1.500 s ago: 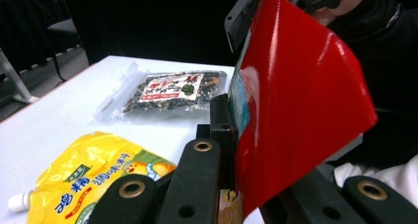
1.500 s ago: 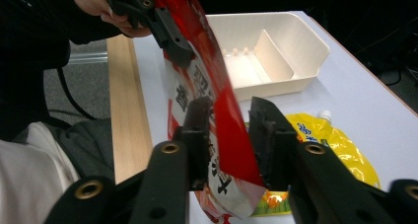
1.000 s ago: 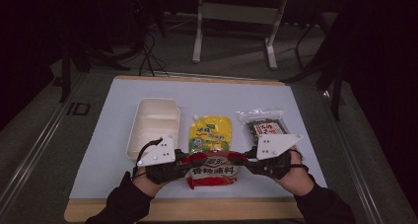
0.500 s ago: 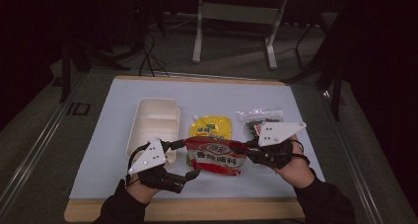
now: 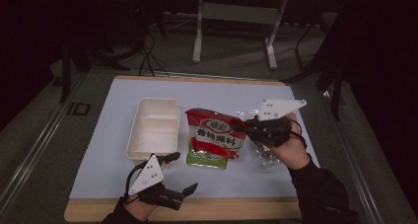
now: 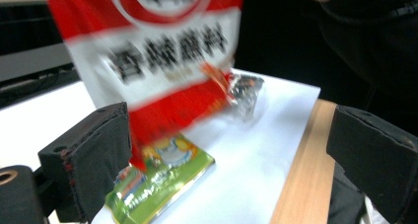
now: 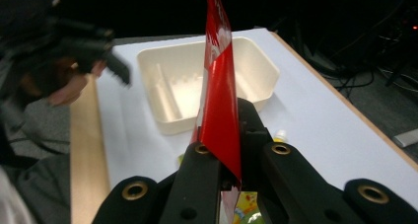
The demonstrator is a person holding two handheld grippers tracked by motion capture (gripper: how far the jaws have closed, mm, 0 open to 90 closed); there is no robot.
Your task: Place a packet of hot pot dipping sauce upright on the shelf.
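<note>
A red seasoning packet (image 5: 213, 135) with white lettering hangs above the mat, and my right gripper (image 5: 245, 129) is shut on its right edge. In the right gripper view the packet (image 7: 219, 100) stands edge-on, pinched between the jaws of my right gripper (image 7: 230, 135). My left gripper (image 5: 180, 173) sits low near the table's front edge; its jaws have just been opening and now stand wide with nothing between them. In the left gripper view the packet (image 6: 162, 51) hangs blurred beyond the spread jaws of my left gripper (image 6: 231, 160).
A white two-compartment container (image 5: 153, 130) lies left of the packet. A yellow-green packet (image 5: 206, 160) lies flat under it, and a clear crinkled packet (image 5: 266, 157) lies under my right hand. A pale mat (image 5: 108, 155) covers the wooden table (image 5: 222, 210).
My left gripper let go of the red packet's left end, opened wide and dropped back toward the front edge. My right gripper lifted the packet up and away to the right.
</note>
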